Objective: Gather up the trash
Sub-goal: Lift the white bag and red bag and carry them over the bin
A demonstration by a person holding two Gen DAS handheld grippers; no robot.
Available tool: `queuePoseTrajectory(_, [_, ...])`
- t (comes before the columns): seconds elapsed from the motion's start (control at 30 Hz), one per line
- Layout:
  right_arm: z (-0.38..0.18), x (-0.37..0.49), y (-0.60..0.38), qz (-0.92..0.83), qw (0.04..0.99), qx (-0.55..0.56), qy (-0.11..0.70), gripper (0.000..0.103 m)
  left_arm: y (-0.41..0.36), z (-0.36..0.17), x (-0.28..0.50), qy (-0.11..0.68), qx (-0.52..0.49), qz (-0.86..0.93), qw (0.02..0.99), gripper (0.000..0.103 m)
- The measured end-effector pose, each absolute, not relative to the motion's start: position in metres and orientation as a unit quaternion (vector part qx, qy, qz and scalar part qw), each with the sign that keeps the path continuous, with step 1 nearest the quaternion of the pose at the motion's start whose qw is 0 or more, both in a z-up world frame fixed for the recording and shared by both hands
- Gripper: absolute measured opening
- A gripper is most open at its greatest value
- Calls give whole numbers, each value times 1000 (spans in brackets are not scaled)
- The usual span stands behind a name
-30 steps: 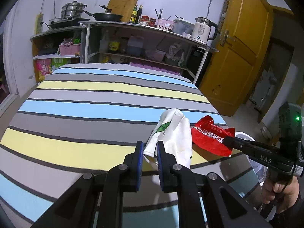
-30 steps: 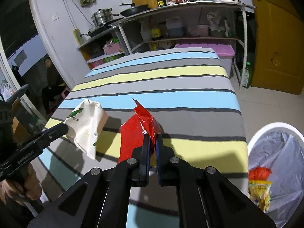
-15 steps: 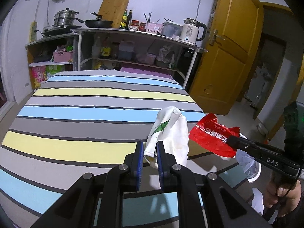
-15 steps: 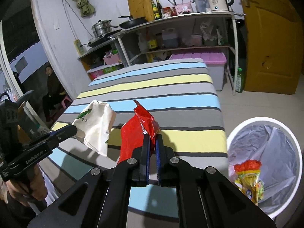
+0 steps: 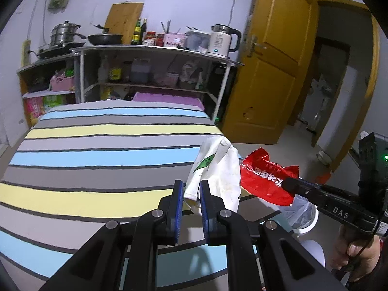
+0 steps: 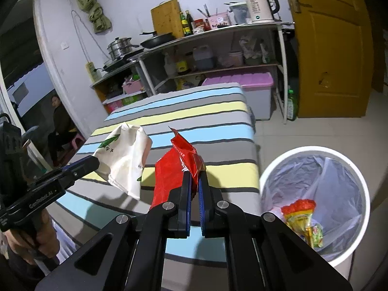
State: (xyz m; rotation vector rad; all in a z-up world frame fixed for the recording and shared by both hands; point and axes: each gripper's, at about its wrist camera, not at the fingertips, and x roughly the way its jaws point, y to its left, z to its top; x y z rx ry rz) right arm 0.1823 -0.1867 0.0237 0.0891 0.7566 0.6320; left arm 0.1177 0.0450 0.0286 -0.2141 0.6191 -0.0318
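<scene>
Bin (image 6: 315, 155) right of table (image 6: 218, 121)

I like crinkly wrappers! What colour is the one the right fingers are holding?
Red. The snack wrapper pinched in the right gripper shows best in the right wrist view.

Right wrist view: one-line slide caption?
Right hand-held gripper holds a red snack wrapper beside the lined white bin; left hand-held gripper holds a white bag.
</scene>
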Motion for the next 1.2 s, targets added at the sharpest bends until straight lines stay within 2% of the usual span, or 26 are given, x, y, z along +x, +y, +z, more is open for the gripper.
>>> queuePoseTrajectory(1.2, [23,187,-297,198,910,88,355,6,-74,30,182,317,-55,-132,938,13])
